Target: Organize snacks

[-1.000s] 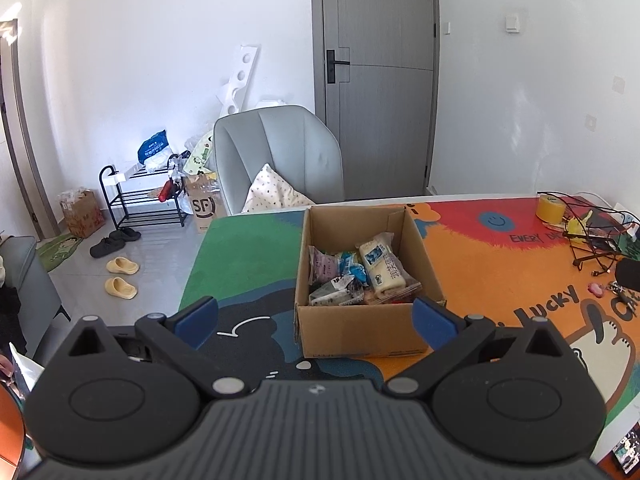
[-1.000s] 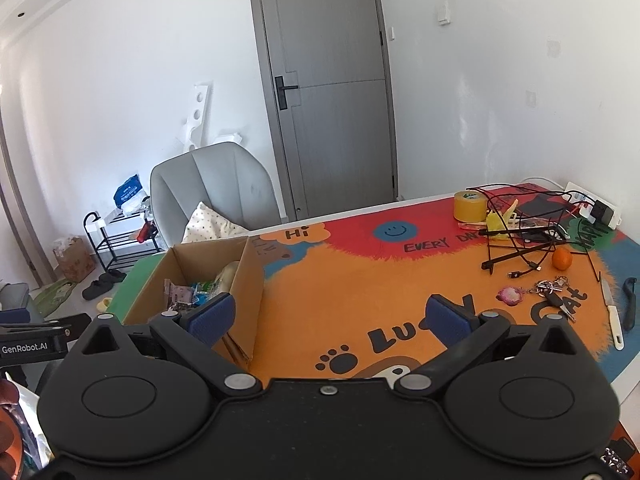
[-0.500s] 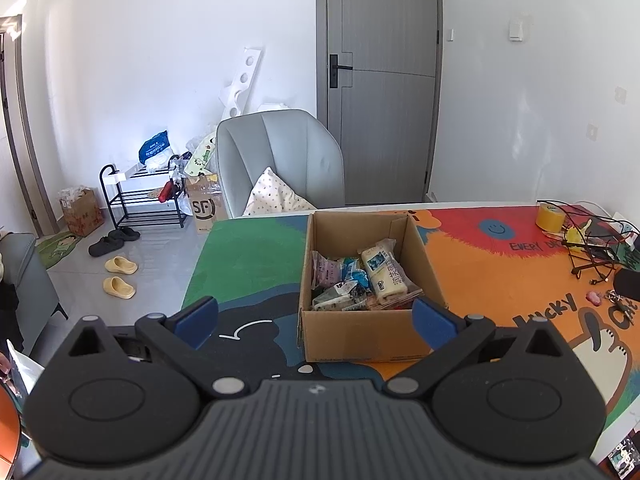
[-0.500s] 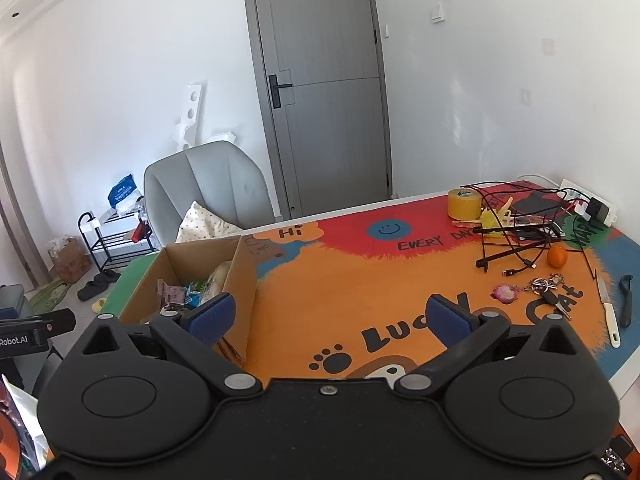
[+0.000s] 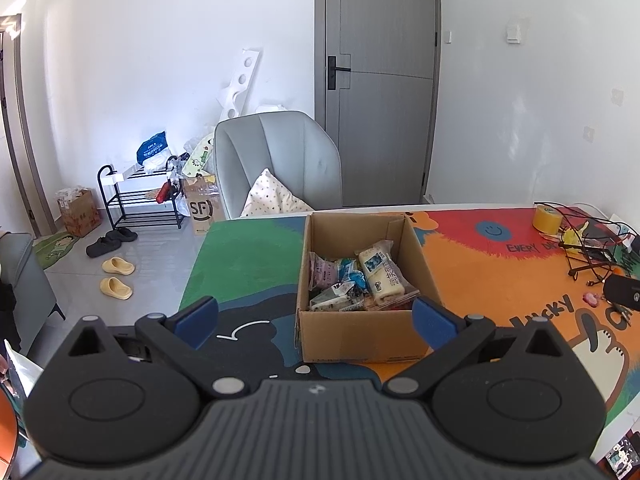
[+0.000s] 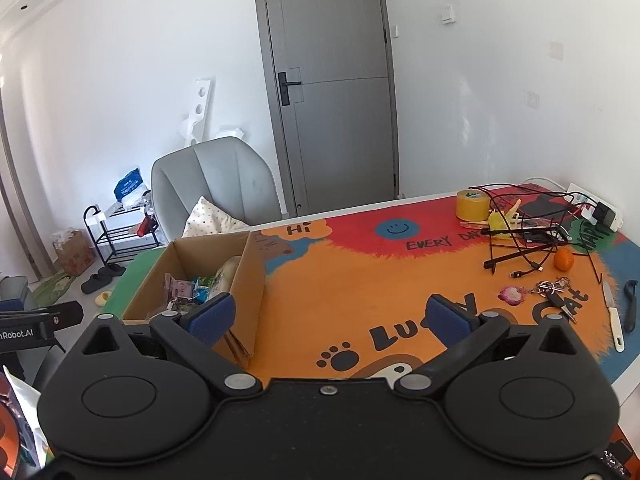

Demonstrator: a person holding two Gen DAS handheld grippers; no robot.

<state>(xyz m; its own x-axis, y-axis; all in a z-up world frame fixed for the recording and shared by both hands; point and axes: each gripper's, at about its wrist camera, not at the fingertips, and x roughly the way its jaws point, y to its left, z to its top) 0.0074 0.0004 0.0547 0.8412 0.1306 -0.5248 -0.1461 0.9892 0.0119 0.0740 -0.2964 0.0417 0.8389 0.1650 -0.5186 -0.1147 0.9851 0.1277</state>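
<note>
An open cardboard box (image 5: 360, 340) stands on the colourful table mat and holds several wrapped snacks (image 5: 356, 276), among them a pale long packet (image 5: 380, 276). My left gripper (image 5: 316, 318) is open and empty, held above the table just in front of the box. The box also shows in the right wrist view (image 6: 248, 280) at the left, with snacks (image 6: 192, 290) inside. My right gripper (image 6: 330, 316) is open and empty over the orange part of the mat (image 6: 360, 280), to the right of the box.
At the table's far right lie a yellow tape roll (image 6: 472, 204), a black wire rack with cables (image 6: 528, 224), an orange (image 6: 564, 260), keys (image 6: 556, 294), a knife (image 6: 614, 320). A grey chair (image 5: 276, 160) stands behind the table; a shoe rack (image 5: 136, 196) stands on the floor.
Both grippers have drawn back and risen a little, so the box and table look slightly lower and farther. Jaws stay open. Nothing on the table moved.
</note>
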